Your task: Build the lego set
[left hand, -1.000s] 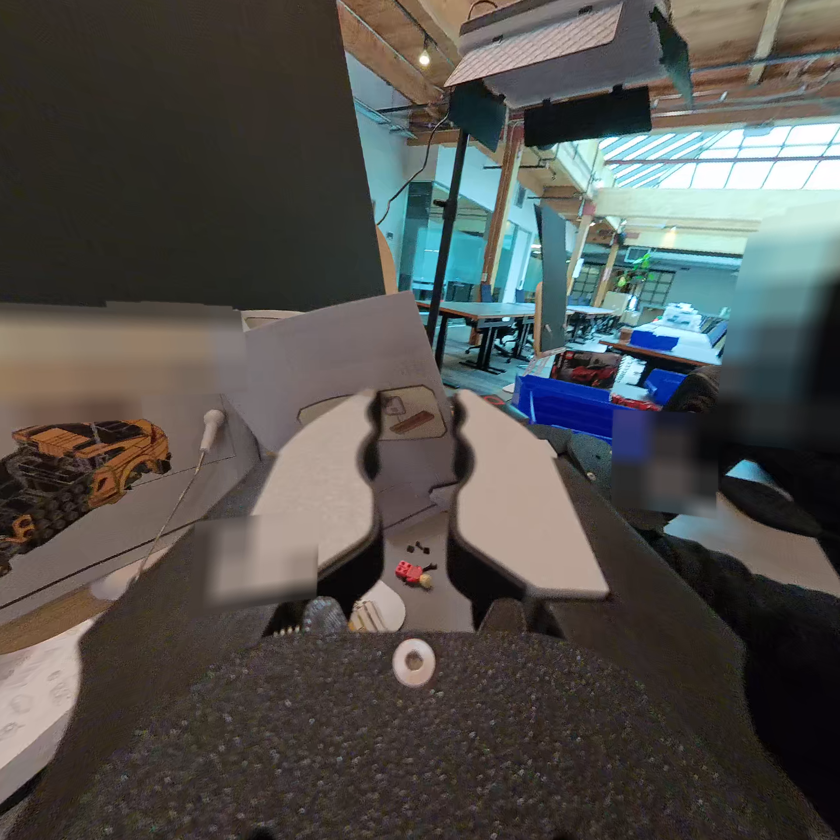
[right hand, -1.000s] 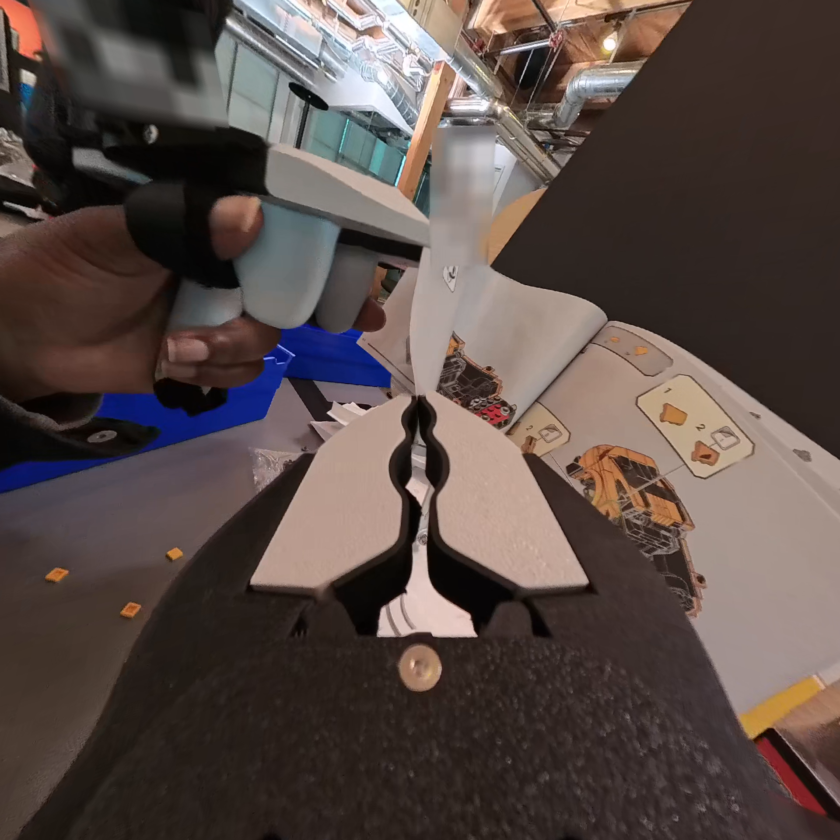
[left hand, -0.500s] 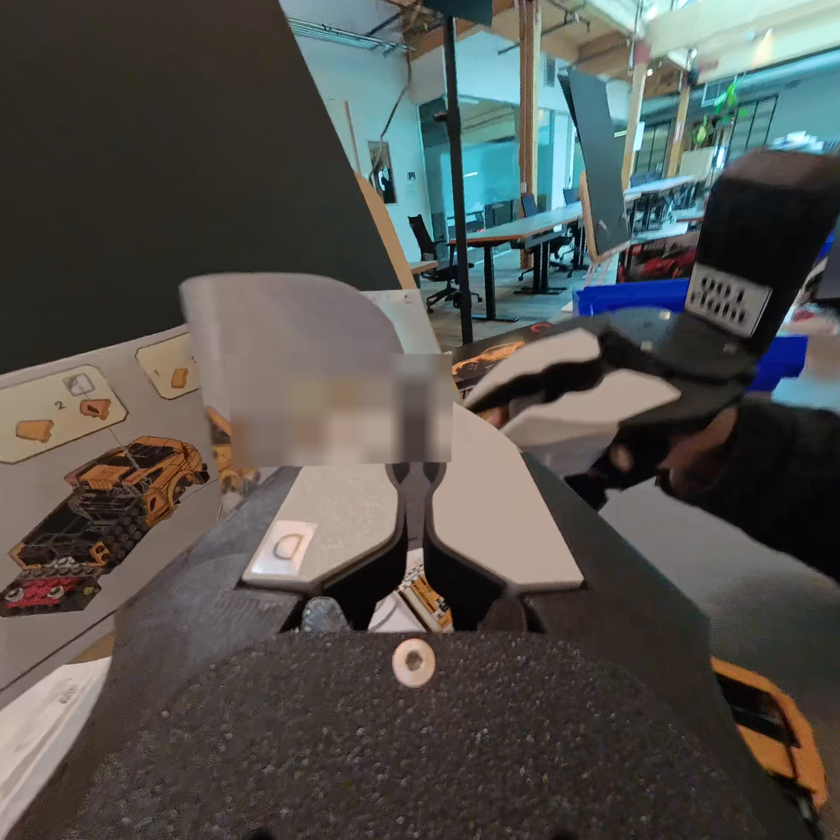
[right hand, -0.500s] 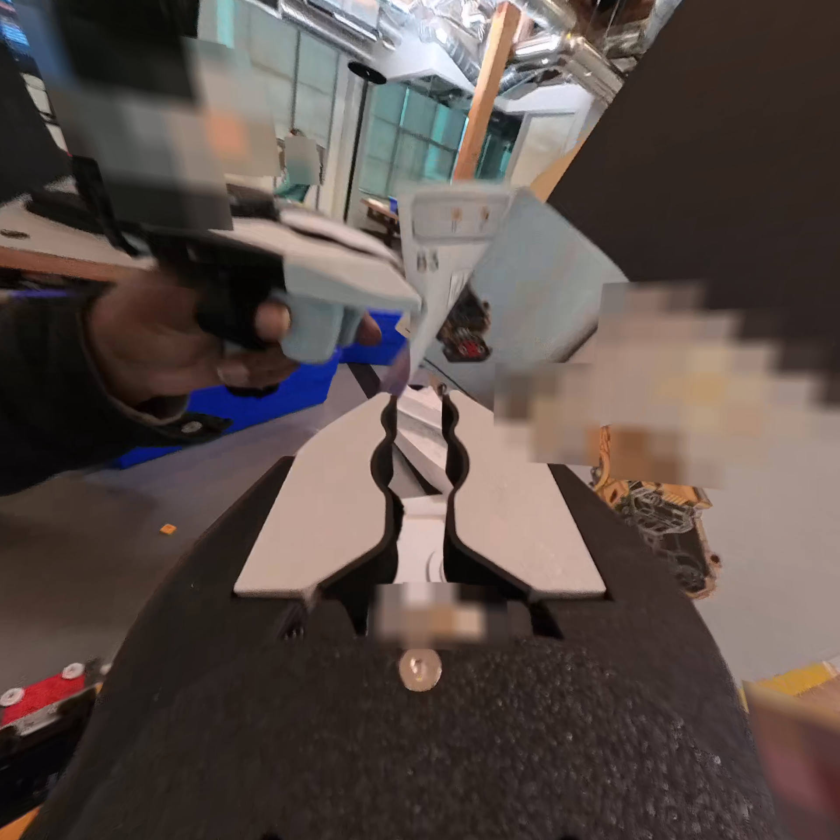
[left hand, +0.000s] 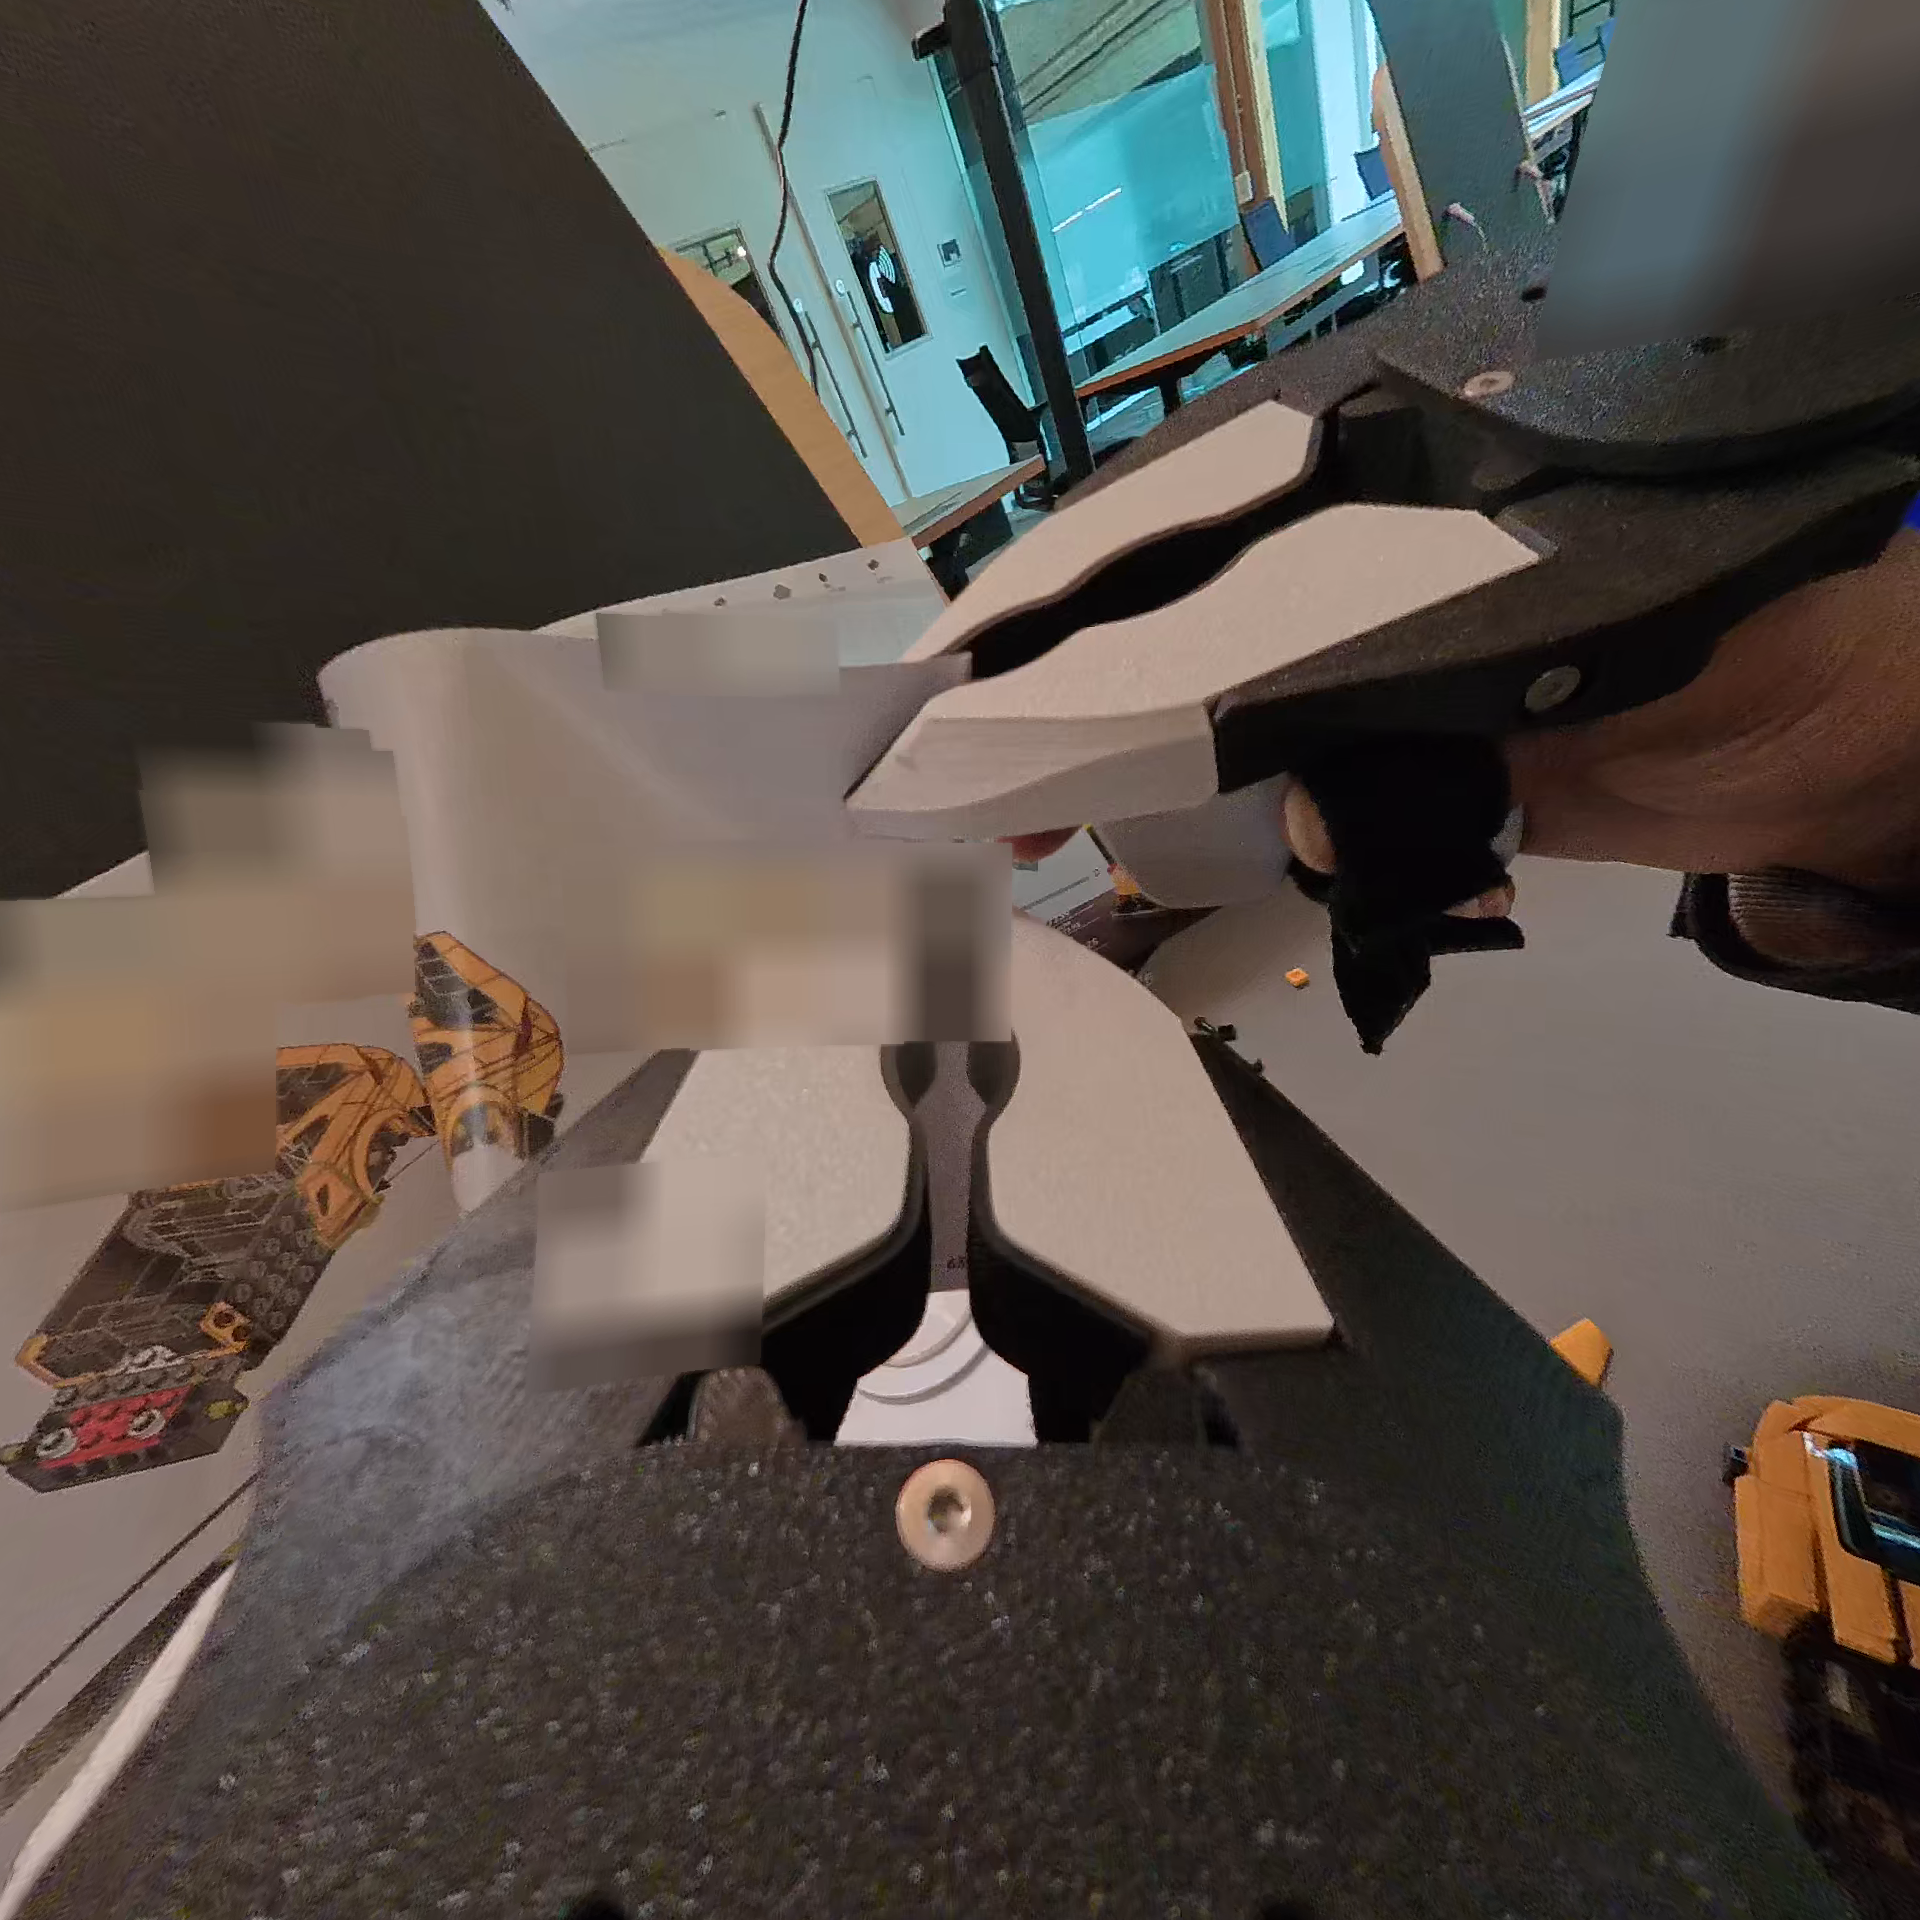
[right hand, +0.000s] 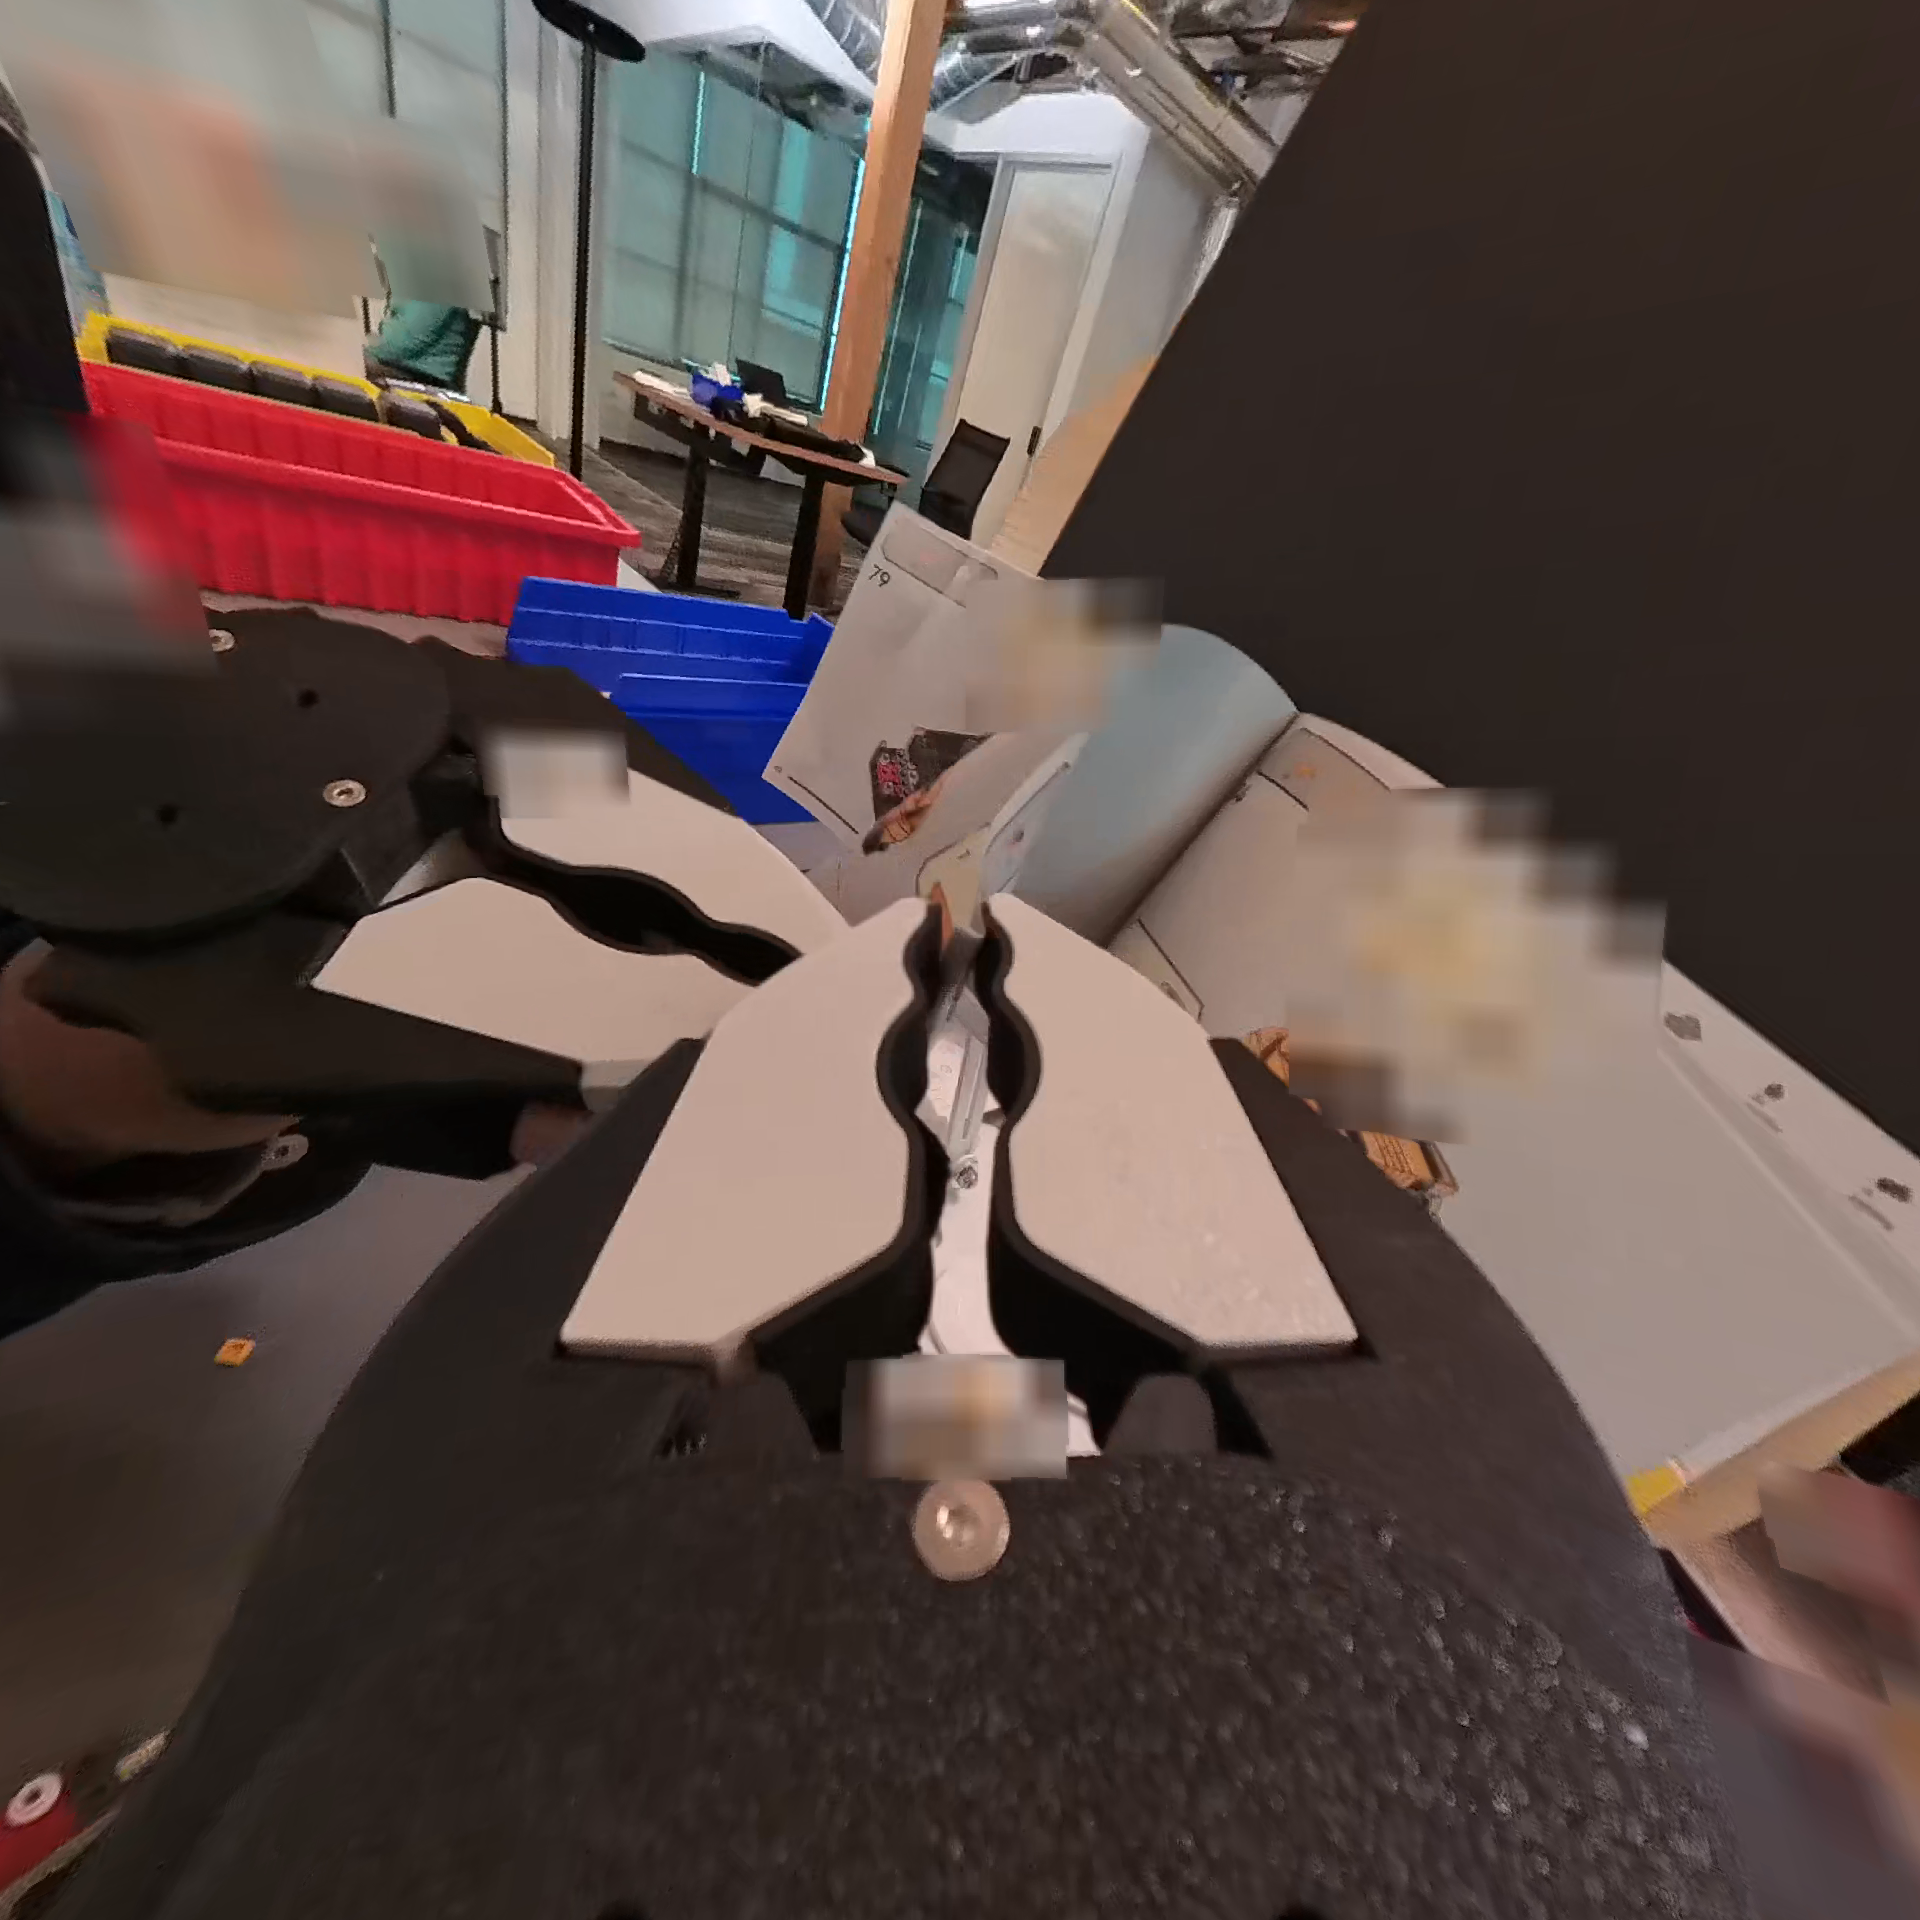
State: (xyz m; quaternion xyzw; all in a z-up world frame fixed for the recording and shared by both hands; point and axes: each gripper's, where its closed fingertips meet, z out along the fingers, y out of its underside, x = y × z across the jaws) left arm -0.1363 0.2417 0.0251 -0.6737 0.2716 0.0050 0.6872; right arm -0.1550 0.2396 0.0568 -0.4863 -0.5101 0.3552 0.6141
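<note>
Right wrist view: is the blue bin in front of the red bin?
Yes. The blue bin sits nearer the camera than the red bin and lower in the picture, beside the upturned booklet page.

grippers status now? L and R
Left gripper: jaws nearly together, tips hidden; cannot tell if it grips anything.
Right gripper: closed on a booklet page.

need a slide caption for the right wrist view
Right gripper pinching a page of an open instruction booklet, left gripper close beside it, blue bin behind.
</note>
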